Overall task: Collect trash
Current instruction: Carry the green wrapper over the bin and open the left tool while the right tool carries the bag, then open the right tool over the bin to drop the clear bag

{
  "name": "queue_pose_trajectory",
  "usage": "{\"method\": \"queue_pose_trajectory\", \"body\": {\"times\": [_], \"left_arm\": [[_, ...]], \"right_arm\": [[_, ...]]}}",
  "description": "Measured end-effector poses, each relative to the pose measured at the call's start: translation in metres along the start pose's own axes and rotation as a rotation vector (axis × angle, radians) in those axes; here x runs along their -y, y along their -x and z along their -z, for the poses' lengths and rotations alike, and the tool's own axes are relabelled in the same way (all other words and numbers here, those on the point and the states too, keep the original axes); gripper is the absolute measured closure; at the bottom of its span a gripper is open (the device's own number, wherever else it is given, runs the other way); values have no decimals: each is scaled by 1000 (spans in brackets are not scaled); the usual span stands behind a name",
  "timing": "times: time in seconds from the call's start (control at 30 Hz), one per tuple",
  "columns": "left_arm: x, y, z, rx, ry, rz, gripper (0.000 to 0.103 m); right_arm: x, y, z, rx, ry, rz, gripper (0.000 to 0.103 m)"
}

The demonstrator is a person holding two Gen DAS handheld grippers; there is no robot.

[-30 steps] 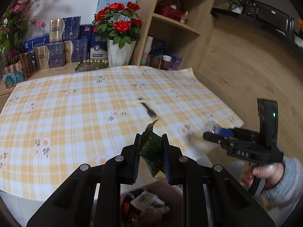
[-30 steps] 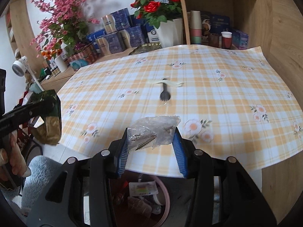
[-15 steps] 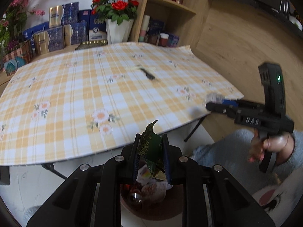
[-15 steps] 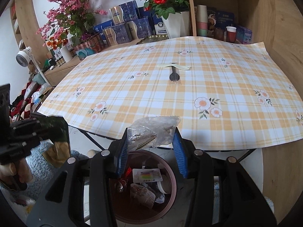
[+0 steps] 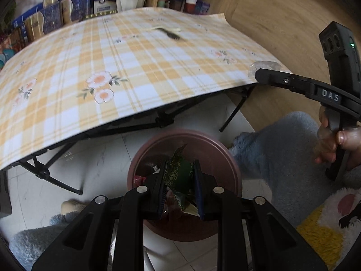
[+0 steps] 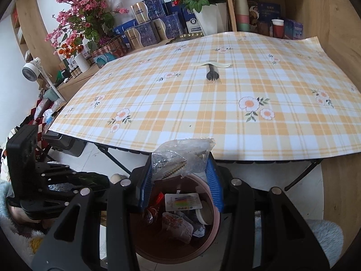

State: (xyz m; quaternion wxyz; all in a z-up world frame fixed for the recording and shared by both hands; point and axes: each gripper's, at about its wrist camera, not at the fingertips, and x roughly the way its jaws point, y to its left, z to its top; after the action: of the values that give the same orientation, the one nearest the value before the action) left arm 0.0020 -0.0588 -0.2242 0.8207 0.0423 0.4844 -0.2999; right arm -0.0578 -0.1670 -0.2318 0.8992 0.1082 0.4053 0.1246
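Surface: one folding table (image 6: pixel 225 117) on black legs, covered by a yellow-and-white plaid cloth printed with flowers; floor of white tile beneath it, wood-look flooring to the right. Room, left to right in the right wrist view: one small white fan (image 6: pixel 30 71) at the far left, one spray of pink blossoms (image 6: pixel 74 9), a row of blue and gold boxes (image 6: pixel 149 27) along a low wooden counter, one white vase of red roses (image 6: pixel 200 2), one wooden shelf unit holding a stack of paper cups (image 6: pixel 242 13) and one red cup (image 6: pixel 278 28). On the cloth: one black plastic fork (image 6: pixel 212 72) lying across one pale strip (image 6: pixel 212 64), both near the far middle. On the floor below the near table edge: one round maroon trash bin (image 6: pixel 209 230), part-filled with wrappers and a white card. Left gripper (image 5: pixel 180 185): jaws clamped on one dark green foil wrapper (image 5: pixel 180 174), held directly above the bin's opening. Right gripper (image 6: pixel 179 176): blue-padded jaws pressed on one clear plastic bag (image 6: pixel 180 155) containing screws, held over the bin's far rim. Blue-grey fleece of the person's clothing shows at the frame edges.
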Motion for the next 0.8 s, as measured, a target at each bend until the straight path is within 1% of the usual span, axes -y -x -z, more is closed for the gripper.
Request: {"method": "queue_pose_trajectory", "body": {"times": [0.03, 0.1, 0.13, 0.17, 0.2, 0.27, 0.3, 0.4, 0.5, 0.6, 0.7, 0.8], "left_arm": [[0, -3, 0, -5, 2, 1, 81], [0, -5, 0, -3, 2, 1, 68], [0, -4, -1, 3, 2, 1, 41], [1, -2, -1, 21, 2, -6, 25], [2, 4, -1, 59, 2, -15, 24], [1, 11, -1, 94, 6, -25, 22], [0, 14, -1, 115, 15, -54, 20], [-6, 26, 0, 174, 58, -136, 11], [-13, 39, 2, 227, 105, -173, 9], [-23, 46, 4, 254, 151, -195, 8], [-33, 50, 5, 264, 195, -211, 8], [-36, 52, 6, 275, 213, -216, 8]], "right_arm": [[0, -1, 1, -4, 0, -1, 58], [0, -4, 4, -13, -4, -5, 58], [0, -6, 5, -17, -6, -8, 58], [0, -7, 7, -21, -8, -11, 58], [0, -9, 9, -25, -9, -14, 58], [-3, -12, 13, -36, -6, -22, 58], [-5, -15, 15, -44, -3, -26, 58], [-11, -23, 22, -70, 7, -47, 58], [-22, -36, 32, -112, 52, -37, 58], [-27, -47, 39, -152, 72, -37, 58], [-30, -57, 44, -187, 93, -27, 58], [-34, -64, 48, -215, 116, -11, 58]]}}
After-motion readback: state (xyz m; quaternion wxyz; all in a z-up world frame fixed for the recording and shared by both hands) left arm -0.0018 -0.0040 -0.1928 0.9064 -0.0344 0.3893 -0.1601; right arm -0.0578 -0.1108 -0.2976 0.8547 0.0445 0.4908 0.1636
